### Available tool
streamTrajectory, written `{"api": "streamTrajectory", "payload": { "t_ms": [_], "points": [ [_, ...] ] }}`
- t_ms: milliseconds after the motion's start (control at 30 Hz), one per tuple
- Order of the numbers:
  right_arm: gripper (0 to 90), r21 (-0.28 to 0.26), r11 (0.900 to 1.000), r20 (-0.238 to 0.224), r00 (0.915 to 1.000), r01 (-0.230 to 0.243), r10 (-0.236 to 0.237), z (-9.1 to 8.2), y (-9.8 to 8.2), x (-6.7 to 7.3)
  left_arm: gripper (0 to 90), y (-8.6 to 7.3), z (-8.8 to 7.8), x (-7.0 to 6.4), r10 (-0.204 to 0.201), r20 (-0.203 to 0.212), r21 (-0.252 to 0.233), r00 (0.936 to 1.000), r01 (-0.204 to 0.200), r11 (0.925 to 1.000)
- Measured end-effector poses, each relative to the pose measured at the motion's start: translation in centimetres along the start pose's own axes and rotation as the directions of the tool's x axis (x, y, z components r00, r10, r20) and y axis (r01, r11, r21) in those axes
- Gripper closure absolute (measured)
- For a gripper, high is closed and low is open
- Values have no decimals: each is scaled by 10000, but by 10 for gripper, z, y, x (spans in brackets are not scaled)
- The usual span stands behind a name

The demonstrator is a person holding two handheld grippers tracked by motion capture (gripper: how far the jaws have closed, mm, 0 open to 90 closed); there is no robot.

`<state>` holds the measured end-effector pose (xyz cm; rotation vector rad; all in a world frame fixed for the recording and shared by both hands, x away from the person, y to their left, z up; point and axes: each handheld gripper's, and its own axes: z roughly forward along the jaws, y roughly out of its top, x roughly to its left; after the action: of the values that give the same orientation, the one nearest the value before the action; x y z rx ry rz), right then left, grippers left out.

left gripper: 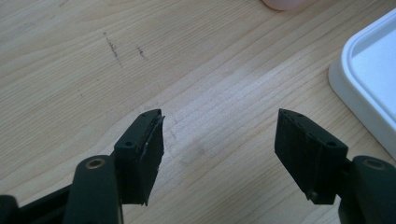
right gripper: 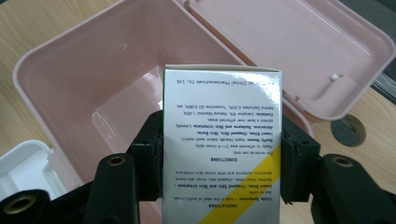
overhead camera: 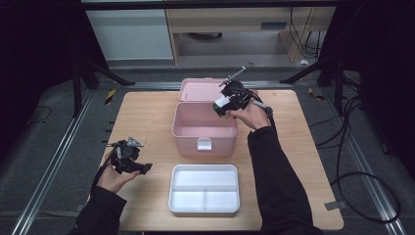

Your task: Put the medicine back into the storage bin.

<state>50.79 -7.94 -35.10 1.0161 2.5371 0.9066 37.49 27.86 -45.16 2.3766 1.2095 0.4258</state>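
My right gripper (right gripper: 222, 154) clamps a small white printed carton with a yellow stripe (right gripper: 223, 140) above the open pink plastic storage box (overhead camera: 203, 128). My left gripper (left gripper: 219, 144), jaws spread and empty, hovers over the wooden table (left gripper: 93, 70) beside the white compartment tray (overhead camera: 204, 189).

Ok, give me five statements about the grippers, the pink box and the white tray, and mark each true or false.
1. The right gripper holds a small carton over the open pink box. True.
2. The left gripper grips a carton. False: its jaws stand open over bare table.
3. The pink box's lid is shut. False: it lies folded back.
4. The white tray has compartments. True.
5. The tray sits beyond the pink box. False: it lies nearer the person.
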Motion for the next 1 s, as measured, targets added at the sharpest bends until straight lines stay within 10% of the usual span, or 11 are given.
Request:
{"api": "streamTrajectory", "payload": {
  "t_ms": [1000],
  "points": [
    [448, 934, 9901, -646, 9930, 1050, -992, 77, 4, 34, 326, -1, 3, 0, 104, 35, 146, 9999, -105, 9998]
  ]
}}
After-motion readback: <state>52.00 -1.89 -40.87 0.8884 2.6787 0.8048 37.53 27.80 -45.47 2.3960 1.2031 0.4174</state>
